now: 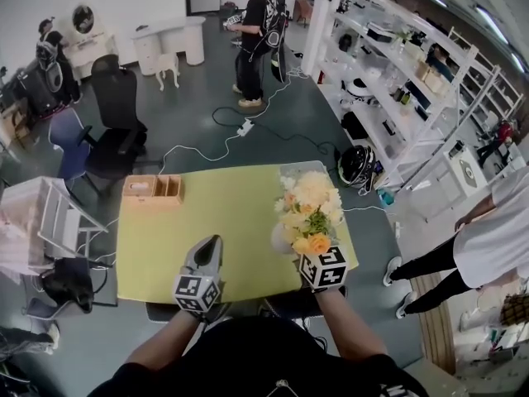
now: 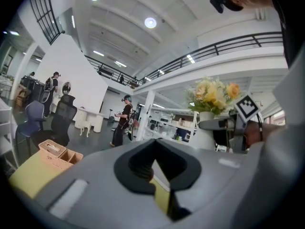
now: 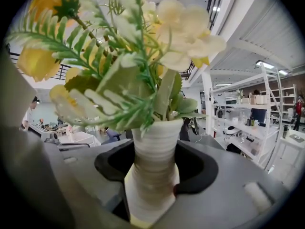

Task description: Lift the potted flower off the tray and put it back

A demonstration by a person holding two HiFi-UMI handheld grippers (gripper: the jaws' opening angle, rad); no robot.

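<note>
The potted flower [image 1: 308,212], yellow and cream blooms with green fern leaves in a white ribbed pot [image 3: 152,168], stands over the right part of the yellow-green table [image 1: 240,213]. My right gripper [image 1: 291,248] is shut on the pot's waist, one jaw on each side, as the right gripper view shows [image 3: 152,178]. The blooms hide the pot's base and whatever is under it. My left gripper [image 1: 209,246] hovers at the table's near edge, left of the pot, jaws together and holding nothing [image 2: 153,143]. The left gripper view shows the flowers [image 2: 212,92] and the right gripper's marker cube [image 2: 248,108].
A wooden box with compartments [image 1: 153,190] sits at the table's far left corner. Office chairs [image 1: 116,122] and a white cart [image 1: 41,222] stand to the left, shelving [image 1: 397,81] to the right. One person [image 1: 254,40] stands beyond the table, another [image 1: 471,246] close on the right.
</note>
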